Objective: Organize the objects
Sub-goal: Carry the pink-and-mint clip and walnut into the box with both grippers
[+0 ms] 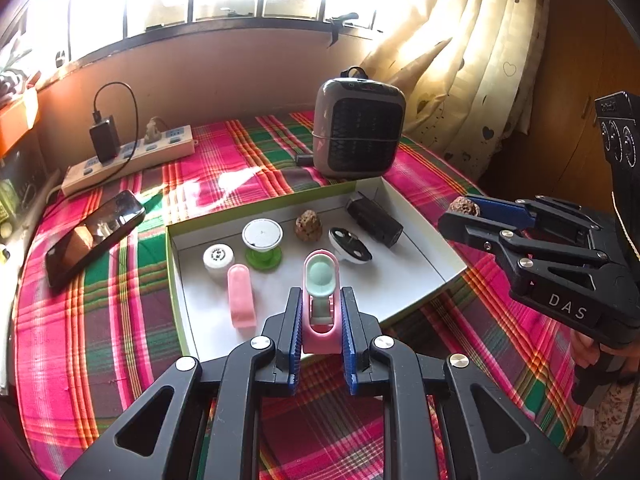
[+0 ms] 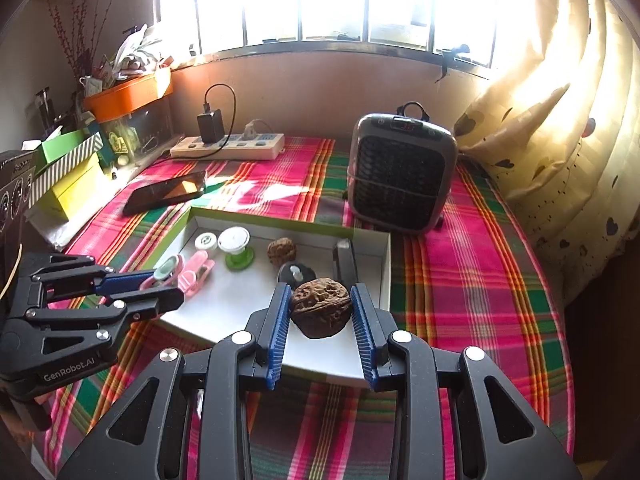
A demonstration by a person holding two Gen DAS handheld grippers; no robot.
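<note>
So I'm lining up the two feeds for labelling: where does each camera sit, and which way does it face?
Left wrist: on the left gripper, facing along its fingers over the white tray toward the window; it grips a pink-and-mint clip; the right gripper shows at right.
Right wrist: on the right gripper, facing the same way from the tray's right; it grips a walnut; the left gripper shows at left.
Shared: tray, heater, power strip, phone.

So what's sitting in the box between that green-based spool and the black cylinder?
A brown wrinkled walnut sits between the white-topped green spool and black cylinder, shown in the left wrist view.
</note>
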